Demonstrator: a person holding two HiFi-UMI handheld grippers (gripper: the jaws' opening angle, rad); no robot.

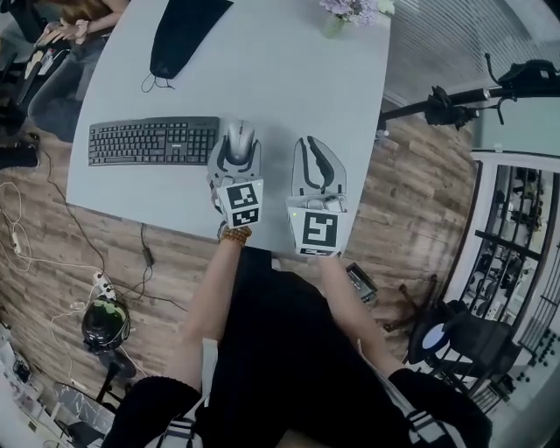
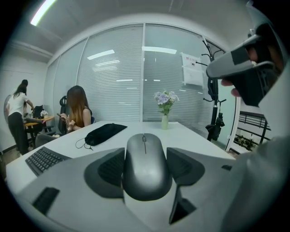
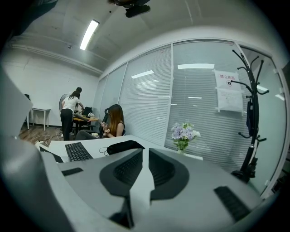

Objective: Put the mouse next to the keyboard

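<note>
The grey mouse [image 1: 238, 136] rests on the white table [image 1: 289, 79], just off the right end of the black keyboard [image 1: 153, 140]. My left gripper [image 1: 238, 147] is shut on the mouse. In the left gripper view the mouse [image 2: 145, 165] fills the gap, with both dark pads [image 2: 108, 170] against its sides and the keyboard [image 2: 43, 158] at lower left. To the right of the mouse, my right gripper [image 1: 317, 157] hovers over the table, shut and holding nothing. In its own view, only a thin slit shows between the right gripper [image 3: 146, 156] pads.
A black pouch [image 1: 179, 35] lies at the far side of the table, and a vase of flowers [image 1: 350, 10] stands at the far right corner. A seated person [image 2: 77, 113] is behind the table on the left. The table's near edge runs just under the grippers.
</note>
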